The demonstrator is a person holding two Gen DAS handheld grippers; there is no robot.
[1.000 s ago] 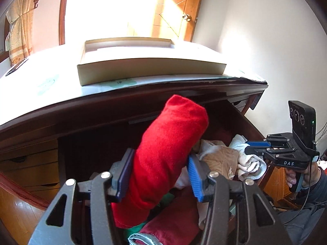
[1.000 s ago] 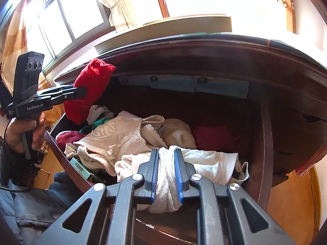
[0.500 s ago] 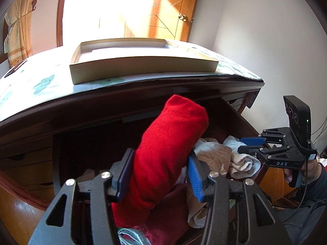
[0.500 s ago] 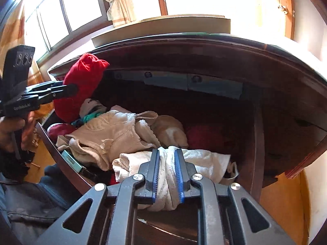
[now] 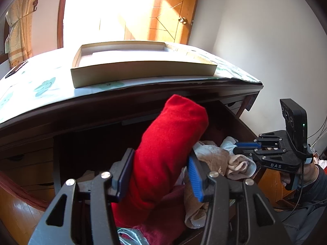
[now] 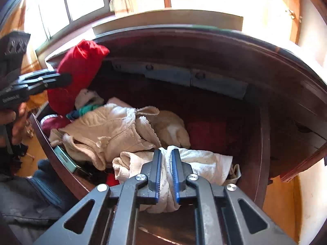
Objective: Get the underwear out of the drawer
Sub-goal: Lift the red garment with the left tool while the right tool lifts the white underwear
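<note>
- While the red rolled garment [image 5: 169, 153] fills the centre of the left wrist view, the left gripper [image 5: 159, 175] pinches it between its blue pads; the roll stands tilted up toward the upper middle of the frame, its top against the dark desk edge.
- Judged lifted: the roll's lower end sits low in the frame above a darker red cloth [image 5: 163, 224], and whether it has cleared the drawer [image 5: 235, 120] I cannot tell.
- At right of the same view, the right gripper [image 5: 237, 147] reaches into the drawer, its tips in a pale bundle [image 5: 235, 163]; a hand [image 5: 306, 173] holds its grip.
- A shallow cardboard tray [image 5: 143, 71] lies on the desk top, upper centre, with no clothing visible in it.
- Right wrist view: the right gripper [image 6: 166, 175] is pressed together on a twist of white underwear [image 6: 200, 163] at lower centre; its jaws have just been closing, with the cloth between them.
- That white piece lies at the drawer's near edge, mostly inside.
- Left of it, a cream lacy garment [image 6: 106, 130], a beige piece [image 6: 171, 128], something teal [image 6: 85, 110] and a dark red fold [image 6: 206, 132] at centre right remain in the drawer [image 6: 263, 134].
- The left gripper [image 6: 67, 78] shows at the upper left, holding the red roll [image 6: 79, 69].
- Judgement: two pieces gripped, neither set down; most of the pile is left.
</note>
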